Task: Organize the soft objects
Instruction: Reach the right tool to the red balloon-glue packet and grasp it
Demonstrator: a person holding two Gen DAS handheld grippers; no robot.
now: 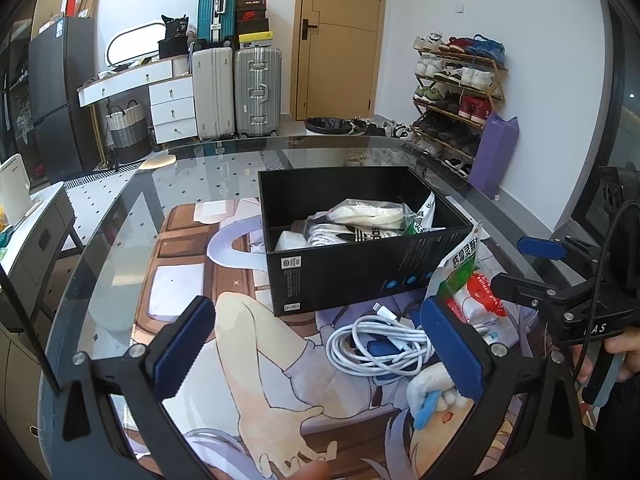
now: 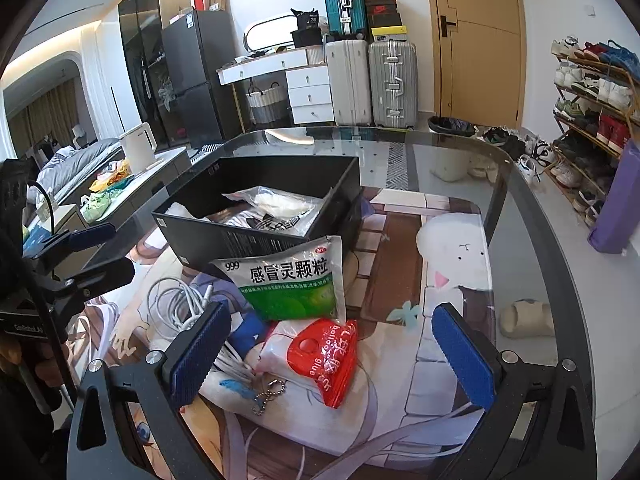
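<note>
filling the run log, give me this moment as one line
left tongs: open, empty | right tongs: open, empty | black box: holds bagged items | green packet, white cable: outside box

Near the tabletop's [image 2: 520, 208] middle, a box [image 2: 256, 240] holding packets [image 2: 280, 202] — before it a leaning sachet [image 2: 288, 280], cable coil [image 2: 176, 308], pouch [image 2: 328, 356].

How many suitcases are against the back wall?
3. White suitcase beside the drawers, silver suitcase to its right, teal suitcase stacked above the white one. More may be hidden behind them.
</note>
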